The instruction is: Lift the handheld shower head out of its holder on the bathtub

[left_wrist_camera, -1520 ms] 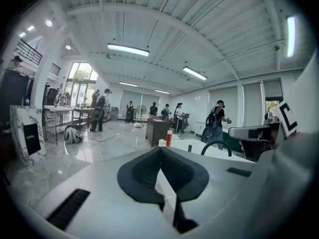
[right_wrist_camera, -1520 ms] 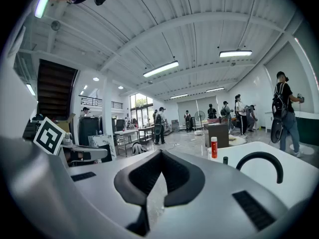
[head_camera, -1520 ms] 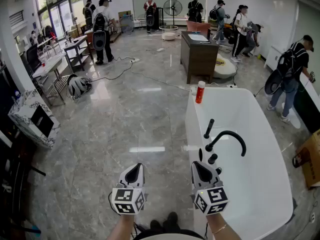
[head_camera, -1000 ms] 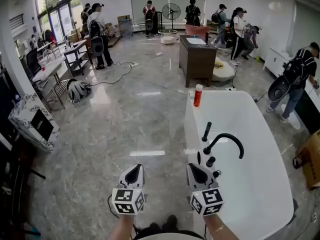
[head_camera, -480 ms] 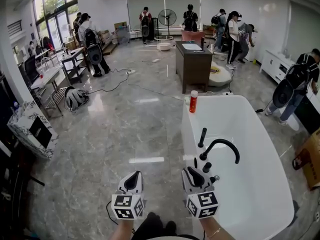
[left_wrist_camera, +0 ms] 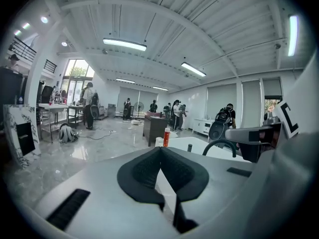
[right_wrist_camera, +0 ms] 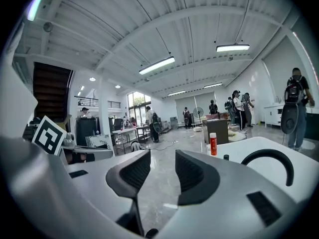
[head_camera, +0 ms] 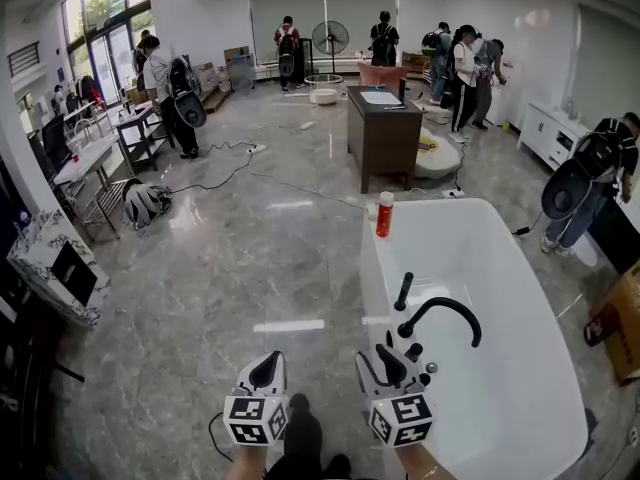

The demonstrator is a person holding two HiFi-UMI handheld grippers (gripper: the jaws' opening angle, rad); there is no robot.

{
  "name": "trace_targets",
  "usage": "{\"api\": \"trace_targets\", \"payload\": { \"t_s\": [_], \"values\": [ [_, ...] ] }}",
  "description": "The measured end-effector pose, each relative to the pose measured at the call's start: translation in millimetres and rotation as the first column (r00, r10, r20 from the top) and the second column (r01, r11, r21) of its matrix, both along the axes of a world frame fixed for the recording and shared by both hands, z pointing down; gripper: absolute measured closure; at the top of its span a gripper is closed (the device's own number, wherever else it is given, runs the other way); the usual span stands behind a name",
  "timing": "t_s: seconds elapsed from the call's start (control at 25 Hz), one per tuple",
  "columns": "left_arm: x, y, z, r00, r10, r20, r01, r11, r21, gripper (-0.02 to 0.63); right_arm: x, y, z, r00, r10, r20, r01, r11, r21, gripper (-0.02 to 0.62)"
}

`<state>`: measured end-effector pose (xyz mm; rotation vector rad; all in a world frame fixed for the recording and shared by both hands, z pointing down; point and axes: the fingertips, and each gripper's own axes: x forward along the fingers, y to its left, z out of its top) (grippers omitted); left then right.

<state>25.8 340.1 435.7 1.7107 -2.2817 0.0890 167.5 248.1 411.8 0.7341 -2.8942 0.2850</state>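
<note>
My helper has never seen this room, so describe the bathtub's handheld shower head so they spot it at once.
Go to the white oval bathtub on the grey marble floor; black fittings stand along its left rim. The handheld shower head is the slim straight black rod, upright at the row's far end, unlike the arched black spout and stubby black knobs beside it.

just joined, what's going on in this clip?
A person stands at the rim of a white freestanding bathtub, holding a gripper in each hand. The right gripper is nearest the tub's black fittings; its fingers have just been opening and nothing is between them. The left gripper is shut and empty, over the grey marble floor. The slim black handheld shower head stands upright in its holder beside the curved black faucet, untouched.
</note>
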Motion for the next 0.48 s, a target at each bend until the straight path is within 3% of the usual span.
{"api": "trace_targets", "payload": {
  "t_s": [0.2,0.48],
  "values": [
    [-39,-42,13,1.0,0.01,-0.024,-0.01,1.0,-0.015,0.589,-40,-39,13,1.0,0.007,-0.03,-0.008,1.0,-0.021,0.436],
    [-133,-105,21,0.999,0.025,-0.038,-0.026,0.999,-0.021,0.589,-130,-106,17,0.999,0.04,-0.037,-0.041,0.999,-0.016,0.433]
  ]
}}
